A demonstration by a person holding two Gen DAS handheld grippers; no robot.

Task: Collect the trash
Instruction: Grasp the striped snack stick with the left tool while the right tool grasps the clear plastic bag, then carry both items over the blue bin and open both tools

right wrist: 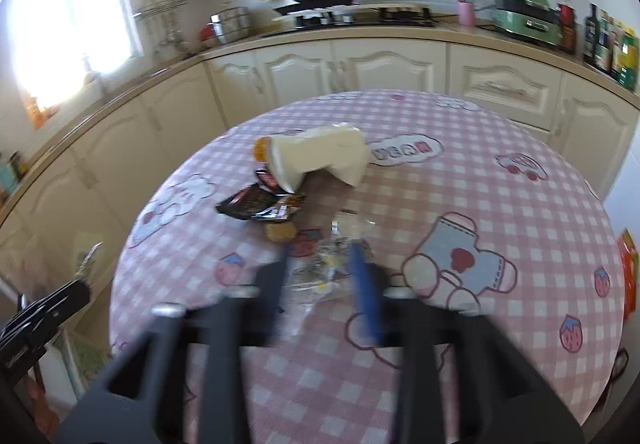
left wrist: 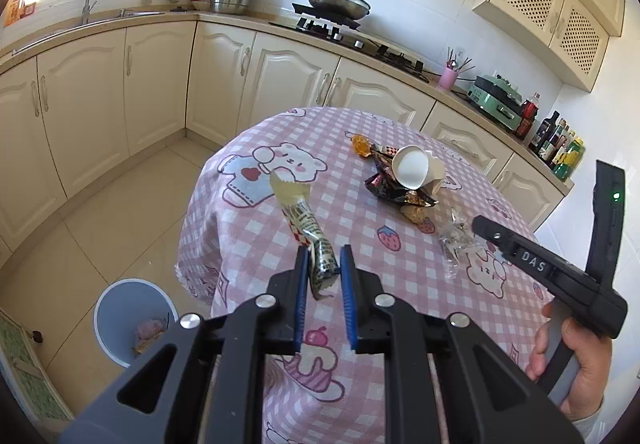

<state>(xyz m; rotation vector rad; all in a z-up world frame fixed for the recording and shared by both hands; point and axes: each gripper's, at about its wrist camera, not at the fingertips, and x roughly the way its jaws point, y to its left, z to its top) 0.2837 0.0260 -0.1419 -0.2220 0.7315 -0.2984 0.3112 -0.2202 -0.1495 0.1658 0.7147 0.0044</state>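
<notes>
My left gripper (left wrist: 324, 256) is shut on the lower end of a long crumpled yellowish wrapper (left wrist: 298, 204), which it holds up over the left side of the pink checked table (left wrist: 352, 212). My right gripper (right wrist: 320, 258) is blurred and stands open over a clear plastic wrapper (right wrist: 320, 272) that lies on the cloth between its fingers. In the left wrist view that clear wrapper (left wrist: 456, 244) lies just at the right gripper's tip. Farther back lie a tipped white paper cup (left wrist: 410, 166), a dark foil wrapper (left wrist: 388, 186), a cookie (left wrist: 414, 213) and an orange scrap (left wrist: 360, 144).
A pale blue bin (left wrist: 132, 320) with some rubbish inside stands on the tiled floor left of the table. Cream cabinets and a counter with a stove and pan (left wrist: 338, 2), a green appliance (left wrist: 500, 98) and bottles (left wrist: 560, 148) wrap around behind. A hand (left wrist: 580, 360) grips the right tool.
</notes>
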